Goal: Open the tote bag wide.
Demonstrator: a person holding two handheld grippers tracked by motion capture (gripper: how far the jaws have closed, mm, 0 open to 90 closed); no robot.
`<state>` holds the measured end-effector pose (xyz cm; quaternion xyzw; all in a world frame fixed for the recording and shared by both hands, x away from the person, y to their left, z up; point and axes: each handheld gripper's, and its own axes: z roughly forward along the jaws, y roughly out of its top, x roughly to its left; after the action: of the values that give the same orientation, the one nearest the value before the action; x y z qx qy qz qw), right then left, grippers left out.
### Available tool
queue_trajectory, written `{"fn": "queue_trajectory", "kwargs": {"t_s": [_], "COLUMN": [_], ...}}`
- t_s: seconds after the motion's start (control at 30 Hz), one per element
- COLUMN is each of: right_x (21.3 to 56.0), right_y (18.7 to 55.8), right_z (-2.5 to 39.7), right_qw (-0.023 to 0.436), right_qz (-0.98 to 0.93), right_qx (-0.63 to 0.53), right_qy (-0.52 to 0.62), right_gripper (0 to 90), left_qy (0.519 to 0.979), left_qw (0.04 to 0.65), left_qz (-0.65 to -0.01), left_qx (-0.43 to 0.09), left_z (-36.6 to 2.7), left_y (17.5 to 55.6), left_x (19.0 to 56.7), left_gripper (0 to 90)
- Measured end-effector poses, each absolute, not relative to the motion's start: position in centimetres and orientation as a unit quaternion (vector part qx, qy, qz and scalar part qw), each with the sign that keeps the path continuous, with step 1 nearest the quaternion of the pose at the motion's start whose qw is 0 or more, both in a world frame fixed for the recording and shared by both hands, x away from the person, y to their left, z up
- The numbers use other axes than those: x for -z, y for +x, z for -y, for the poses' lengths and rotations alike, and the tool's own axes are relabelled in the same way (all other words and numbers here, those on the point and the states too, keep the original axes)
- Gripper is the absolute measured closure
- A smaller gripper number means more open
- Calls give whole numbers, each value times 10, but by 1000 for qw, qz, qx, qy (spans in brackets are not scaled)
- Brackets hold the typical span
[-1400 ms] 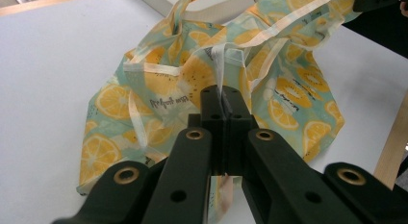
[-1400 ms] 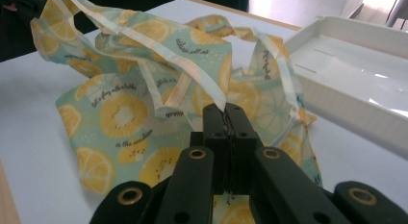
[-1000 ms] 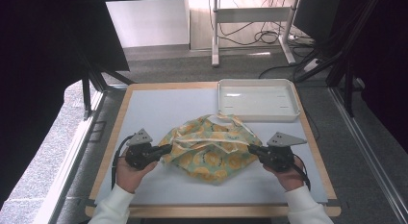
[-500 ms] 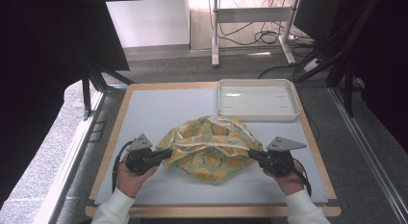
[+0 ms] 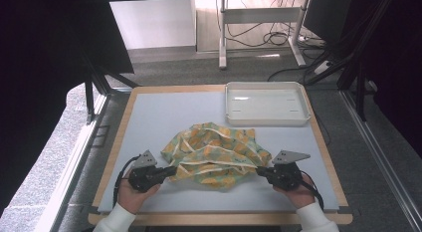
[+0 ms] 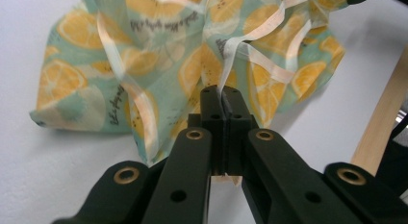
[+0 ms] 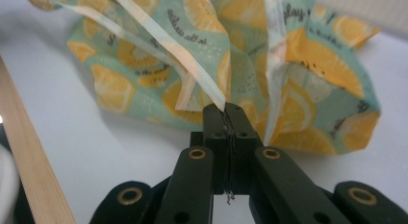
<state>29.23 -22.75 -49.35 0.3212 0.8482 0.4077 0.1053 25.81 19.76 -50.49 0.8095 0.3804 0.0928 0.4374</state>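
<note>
Small script on lemon-print cloth (image 7: 226,65), only "play" legible

Both grippers black: left gripper (image 5: 171,170) & right gripper (image 5: 258,170) w/ grey 3-cornered top plates, brass-ringed pivot holes, black trailing cables; white sleeves (image 5: 118,221).

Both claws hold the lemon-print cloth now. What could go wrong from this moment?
1. Each claw, left claw and right claw, pinches only thin pale trim of the cloth, so a pull might slip it out.
2. The cloth lies crumpled, so spreading may leave folds.
3. The white tray stands just beyond; the cloth could brush it.
</note>
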Motion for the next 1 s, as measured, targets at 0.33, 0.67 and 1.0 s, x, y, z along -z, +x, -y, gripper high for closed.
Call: {"fn": "queue_trajectory", "kwargs": {"t_s": [0.33,0.67,1.0], "right_x": [506,514,503], "right_y": [296,299,293], "right_z": [233,230,230], "right_qw": [99,105,130], "right_qz": [-855,-865,-861], "right_qx": [-378,-351,-369], "right_qy": [341,344,325], "right_gripper": [884,873,671], "left_qy": [826,839,831], "left_qw": [400,369,396], "left_qz": [-390,-396,-382], "left_qx": [-71,-53,-81], "left_z": [-195,-190,-190], "left_y": [265,272,266], "left_x": [523,535,524], "left_gripper": [900,891,602]}}
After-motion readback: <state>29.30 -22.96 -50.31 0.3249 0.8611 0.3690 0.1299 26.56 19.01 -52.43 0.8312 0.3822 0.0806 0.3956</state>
